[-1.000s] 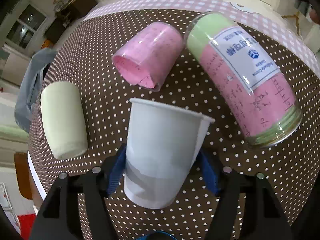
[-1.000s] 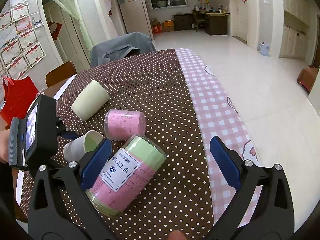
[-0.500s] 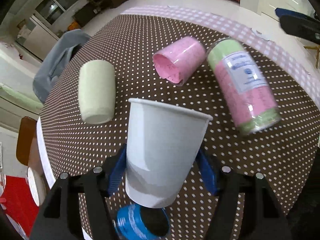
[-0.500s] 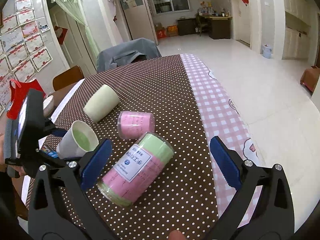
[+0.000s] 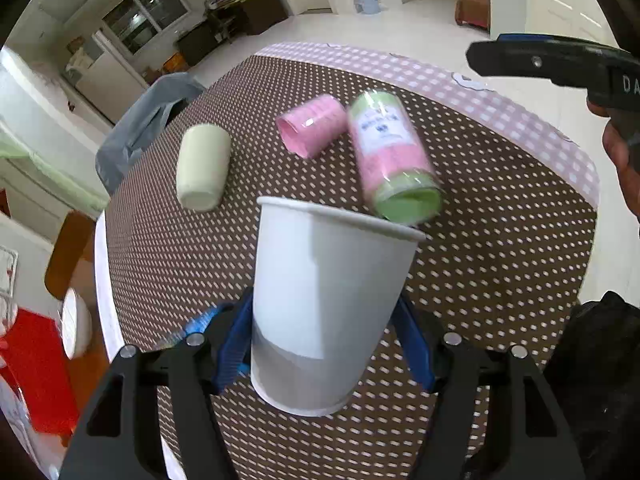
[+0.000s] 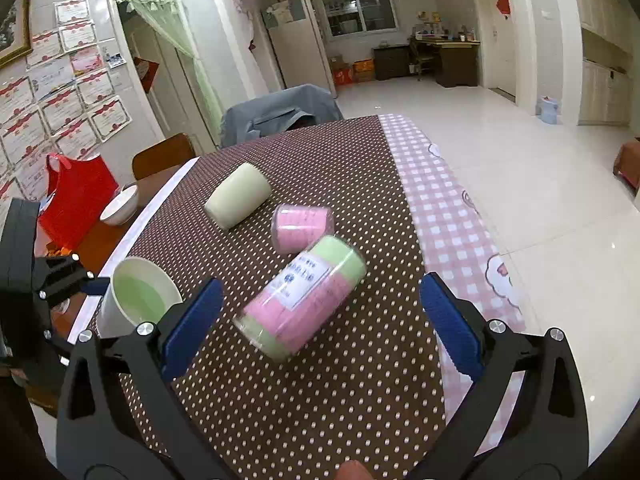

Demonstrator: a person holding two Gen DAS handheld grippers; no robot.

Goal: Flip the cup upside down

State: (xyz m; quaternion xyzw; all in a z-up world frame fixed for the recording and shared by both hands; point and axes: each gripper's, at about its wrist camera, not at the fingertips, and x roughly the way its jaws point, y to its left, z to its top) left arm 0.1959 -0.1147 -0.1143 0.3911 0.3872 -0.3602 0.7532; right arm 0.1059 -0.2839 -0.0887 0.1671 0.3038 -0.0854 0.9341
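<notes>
My left gripper [image 5: 324,336] is shut on a white paper cup [image 5: 324,296], holding it by its lower body above the dotted table. The cup's rim points away from me and it is tilted, close to upright. In the right wrist view the same cup [image 6: 138,296] shows at the left with its green inside facing up and toward the camera, held by the left gripper [image 6: 60,280]. My right gripper [image 6: 320,320] is open and empty, above the table's near right side.
On the brown dotted tablecloth [image 5: 500,240] lie a cream cup [image 5: 202,166], a pink roll [image 5: 312,124] and a long pink-and-green tube [image 5: 390,156], all on their sides. A white bowl [image 6: 120,210] and a red bag [image 6: 76,200] sit at the left edge.
The left gripper has lifted the cup higher and drawn it back from the table, so the lying objects look smaller. The right gripper has also risen and stays open.
</notes>
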